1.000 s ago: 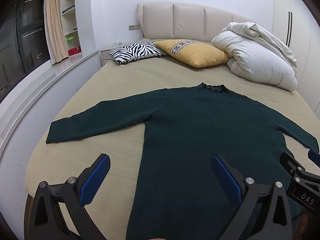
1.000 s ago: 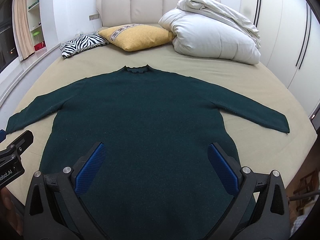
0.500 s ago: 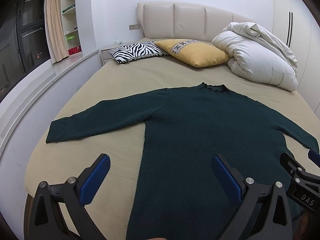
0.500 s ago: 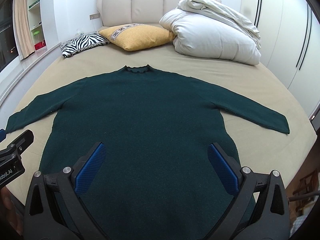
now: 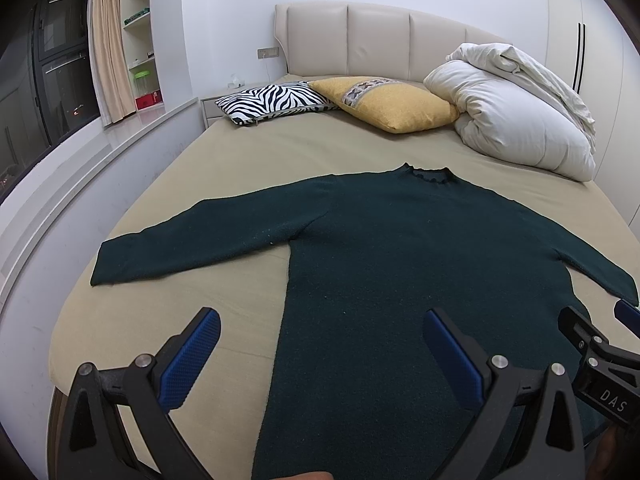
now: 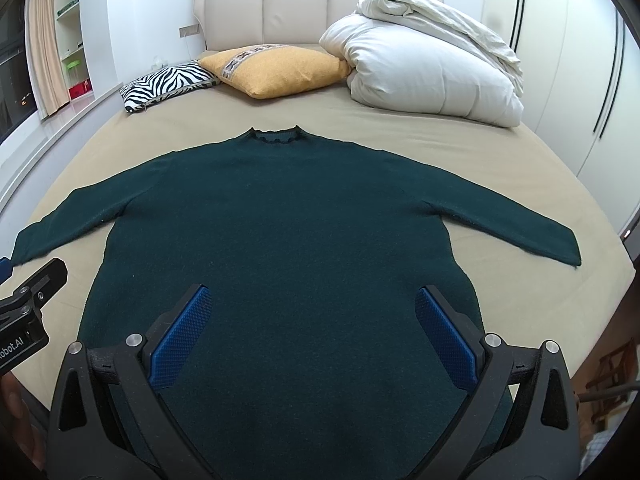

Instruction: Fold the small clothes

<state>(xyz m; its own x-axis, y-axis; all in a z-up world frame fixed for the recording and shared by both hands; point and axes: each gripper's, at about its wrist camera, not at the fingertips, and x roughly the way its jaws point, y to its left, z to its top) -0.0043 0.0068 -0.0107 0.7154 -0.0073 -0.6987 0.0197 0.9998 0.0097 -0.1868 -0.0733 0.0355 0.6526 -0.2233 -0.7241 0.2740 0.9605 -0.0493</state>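
Above the near hem of the dark green sweater point(image 6: 280, 216), the right gripper point(image 6: 312, 320) and left gripper point(image 5: 320, 344) hover wide open and empty, the sweater lying flat, sleeves spread, below the yellow pillow point(image 6: 276, 70) on the bed point(image 5: 224, 168)

Beige-sheeted bed point(image 6: 400, 136): zebra-striped pillow point(image 6: 168, 82), mustard-yellow cushion point(image 6: 280, 70), folded white duvet point(image 6: 432, 76) ranged before padded cream headboard point(image 6: 296, 8).

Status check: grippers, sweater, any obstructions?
Left gripper open, right gripper open, both empty. Sweater flat, sleeves spread, unfolded. Pillows beyond collar, not blocking.
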